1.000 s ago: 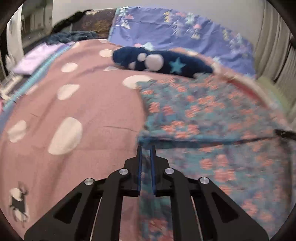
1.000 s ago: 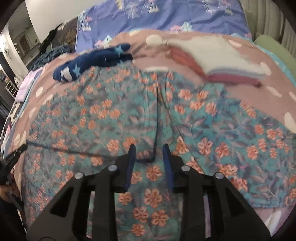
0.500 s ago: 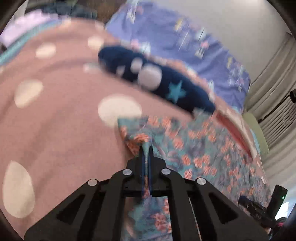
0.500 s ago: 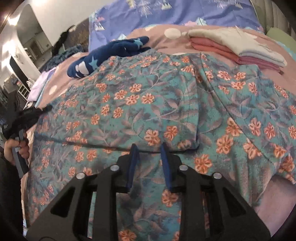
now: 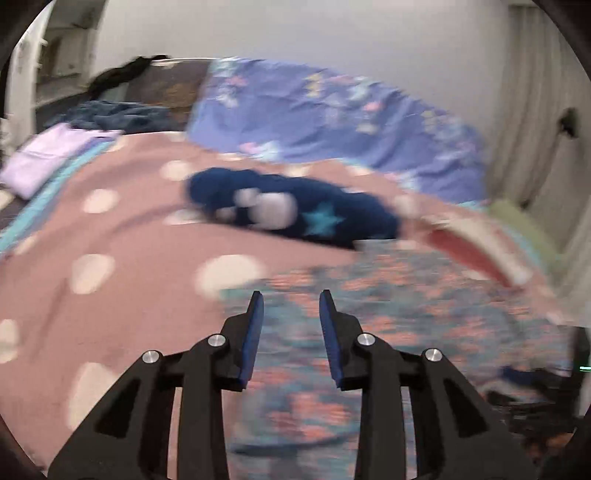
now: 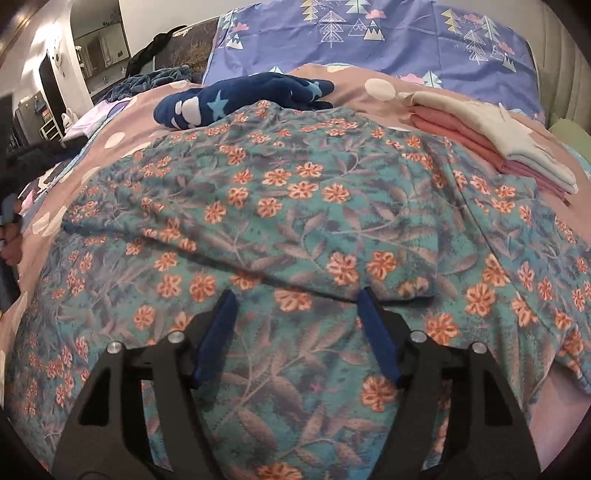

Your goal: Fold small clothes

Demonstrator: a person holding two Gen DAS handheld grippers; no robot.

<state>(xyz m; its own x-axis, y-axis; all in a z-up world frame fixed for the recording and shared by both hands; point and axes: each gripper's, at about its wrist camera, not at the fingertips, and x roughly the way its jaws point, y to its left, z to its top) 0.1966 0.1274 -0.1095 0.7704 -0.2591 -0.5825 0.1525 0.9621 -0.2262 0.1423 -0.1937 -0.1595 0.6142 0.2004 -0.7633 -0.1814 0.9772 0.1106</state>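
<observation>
Floral garment (image 6: pixel 295 206), teal with orange flowers, lies spread across the middle of the bed, its far part doubled toward us so that a folded edge runs across just ahead of our right gripper (image 6: pixel 295 317). We judge one fold laid down and more to come, since the piece is wide and not yet a compact stack. Our right gripper hangs low over the cloth with its jaws opening wide and nothing between the pads. Our left gripper (image 5: pixel 290 321) is over the garment's left edge, near where it meets the pink spotted bedspread (image 5: pixel 122 288); its jaws are opening too, partly apart, and no fabric is caught in them, though that view is blurred. Beyond the garment, toward the head of the bed, a navy piece with stars (image 6: pixel 243 99) lies crumpled, apparently still to fold. At the far right edge a folded stack (image 6: pixel 491 144) of cream and pink items sits, touching or just beside the floral cloth. A purple patterned pillow (image 6: pixel 369 33) lies at the head. Nothing blocks the next fold; the stack merely crowds the right side.
</observation>
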